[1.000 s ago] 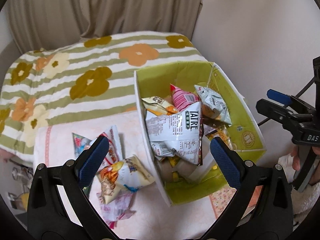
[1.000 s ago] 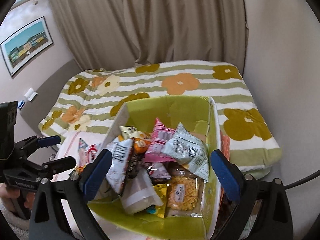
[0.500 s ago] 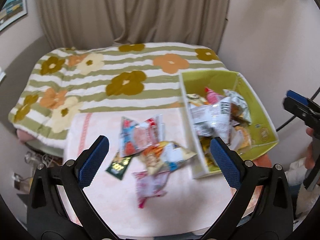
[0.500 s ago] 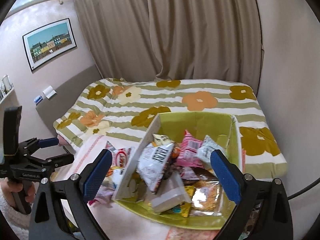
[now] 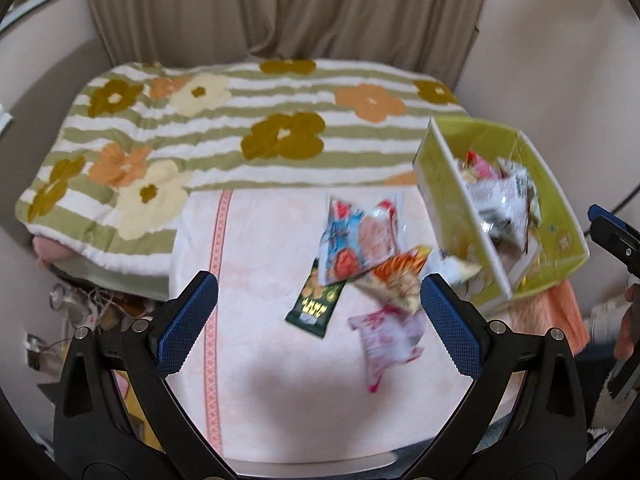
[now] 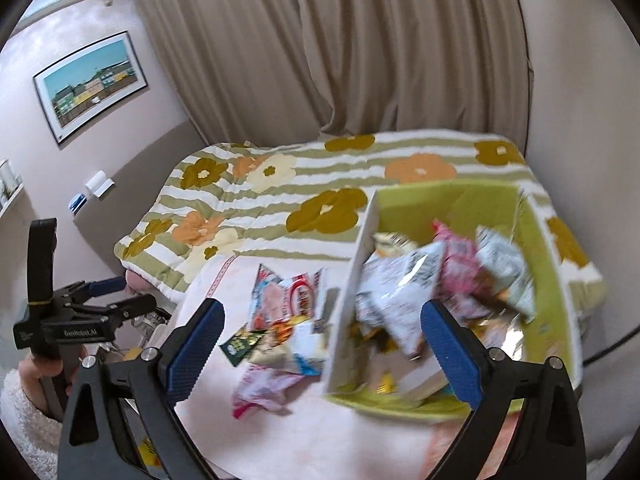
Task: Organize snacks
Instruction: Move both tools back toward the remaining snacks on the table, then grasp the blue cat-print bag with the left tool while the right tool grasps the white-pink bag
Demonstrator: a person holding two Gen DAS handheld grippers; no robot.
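A green cardboard box holding several snack packets stands at the right of a pink-covered table. Loose packets lie left of it: a blue-red one, a dark green one, an orange one and a pink one. My left gripper is open and empty, above the table short of the loose packets. My right gripper is open and empty, above the box's near left corner. The left gripper also shows in the right wrist view.
A bed with a striped flowered cover lies behind the table. Curtains hang at the back. A wall stands close on the right. Clutter sits on the floor at the left.
Both grippers have pulled back and swung left. The left wrist view has moved off the box onto the loose packets and table. The packets and box have not moved.
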